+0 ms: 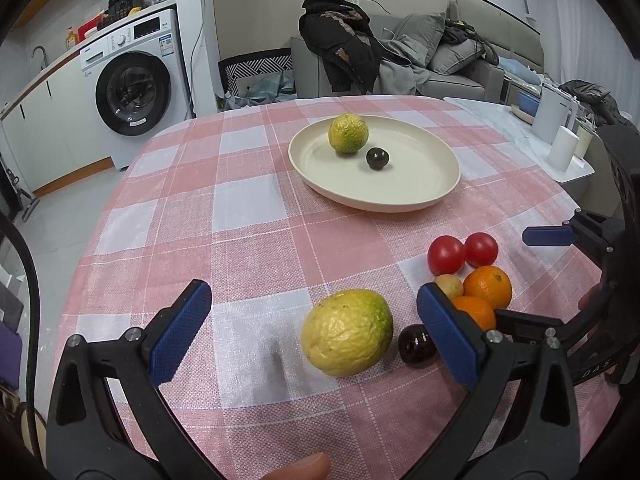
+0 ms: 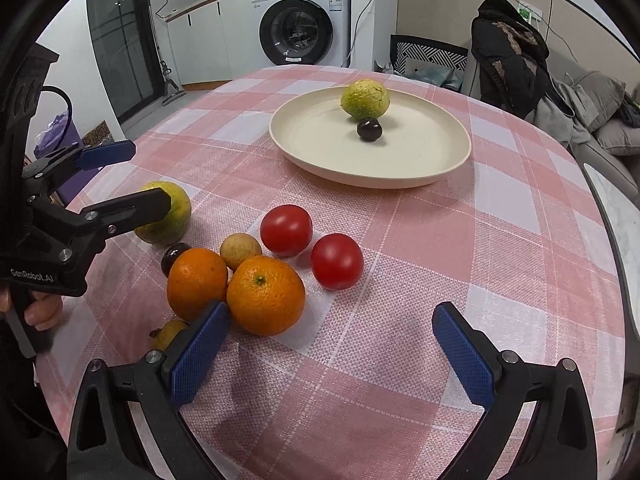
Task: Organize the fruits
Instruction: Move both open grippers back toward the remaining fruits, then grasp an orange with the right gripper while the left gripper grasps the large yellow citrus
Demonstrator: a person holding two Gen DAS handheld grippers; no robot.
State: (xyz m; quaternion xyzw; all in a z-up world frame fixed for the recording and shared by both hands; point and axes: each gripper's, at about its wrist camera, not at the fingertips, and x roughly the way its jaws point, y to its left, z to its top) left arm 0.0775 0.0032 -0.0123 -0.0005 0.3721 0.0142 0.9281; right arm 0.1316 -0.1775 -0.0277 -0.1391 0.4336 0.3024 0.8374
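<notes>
A cream plate point(image 1: 424, 184) point(image 2: 320, 160) on the pink checked tablecloth holds a yellow-green fruit point(image 1: 348, 134) point(image 2: 365, 99) and a dark cherry point(image 1: 377, 158) point(image 2: 369, 129). Near the front lie a second yellow-green fruit point(image 1: 346, 332) point(image 2: 176, 216), a dark cherry point(image 1: 417, 345) point(image 2: 173, 257), two tomatoes point(image 1: 445, 255) point(image 2: 286, 230), two oranges point(image 1: 488, 286) point(image 2: 265, 294) and a small tan fruit point(image 1: 449, 285) point(image 2: 241, 249). My left gripper point(image 1: 316, 332) point(image 2: 132, 180) is open around the yellow-green fruit, not touching it. My right gripper point(image 2: 332, 340) is open and empty, just right of the oranges.
A small yellowish fruit point(image 2: 170, 334) lies behind my right gripper's left finger. White containers point(image 1: 556, 120) stand on a marble surface to the right. A chair with a dark jacket point(image 1: 344, 44), a sofa and a washing machine point(image 1: 132, 84) stand beyond the table.
</notes>
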